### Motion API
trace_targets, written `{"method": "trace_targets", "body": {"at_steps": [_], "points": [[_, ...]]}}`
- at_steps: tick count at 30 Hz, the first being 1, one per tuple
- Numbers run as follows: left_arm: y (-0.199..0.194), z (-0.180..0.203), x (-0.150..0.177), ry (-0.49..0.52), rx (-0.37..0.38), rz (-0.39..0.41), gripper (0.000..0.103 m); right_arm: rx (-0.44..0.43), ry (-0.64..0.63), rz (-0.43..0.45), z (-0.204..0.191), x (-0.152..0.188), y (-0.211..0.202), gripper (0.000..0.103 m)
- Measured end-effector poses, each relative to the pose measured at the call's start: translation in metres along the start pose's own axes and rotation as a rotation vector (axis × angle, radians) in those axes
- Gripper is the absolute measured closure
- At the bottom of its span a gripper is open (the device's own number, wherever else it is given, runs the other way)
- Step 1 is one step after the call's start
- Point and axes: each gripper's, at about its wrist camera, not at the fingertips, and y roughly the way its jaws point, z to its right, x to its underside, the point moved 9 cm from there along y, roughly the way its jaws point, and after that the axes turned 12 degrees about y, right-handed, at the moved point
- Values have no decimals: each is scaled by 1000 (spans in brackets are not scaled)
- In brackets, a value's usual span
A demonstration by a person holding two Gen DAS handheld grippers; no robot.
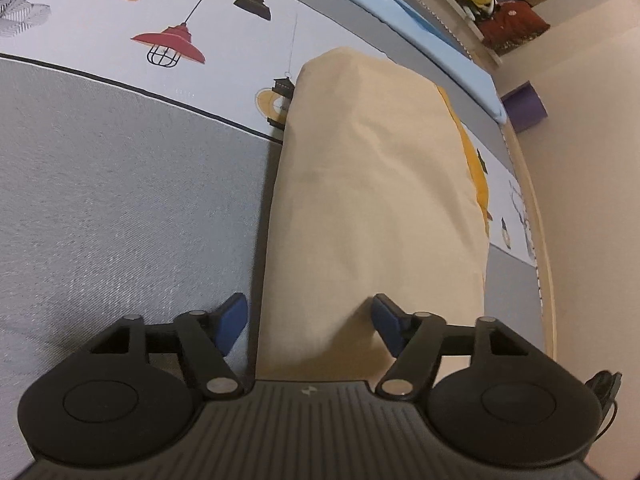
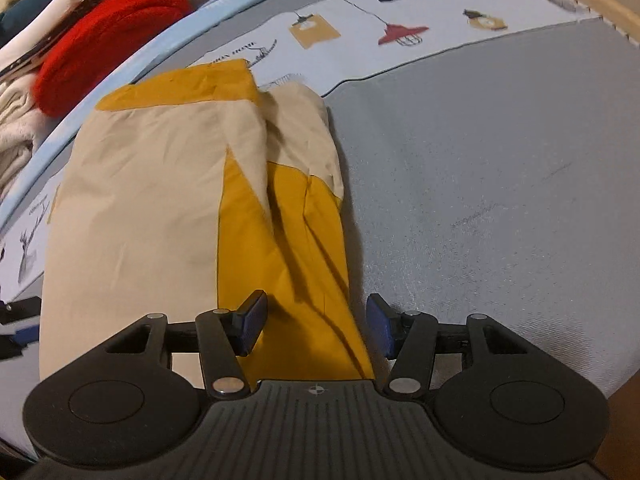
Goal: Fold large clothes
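Right wrist view, folded cream-and-mustard garment point(image 2: 168, 200), creased mustard panel

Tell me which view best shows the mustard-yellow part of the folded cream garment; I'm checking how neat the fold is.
The right wrist view: the mustard-yellow part lies creased along the folded cream garment, running between the open right gripper. The left wrist view shows only a thin yellow sliver at the garment's far edge.
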Motion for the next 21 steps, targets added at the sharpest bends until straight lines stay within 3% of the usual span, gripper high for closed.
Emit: {"method": "trace_targets", "body": {"at_steps": [6, 21], "points": [[17, -5, -6, -49, 32, 3, 19, 4, -21, -19, -2, -4, 9, 43], [71, -7, -35, -142, 153, -2, 13, 1, -15, -40, -1, -6, 23, 45]]}}
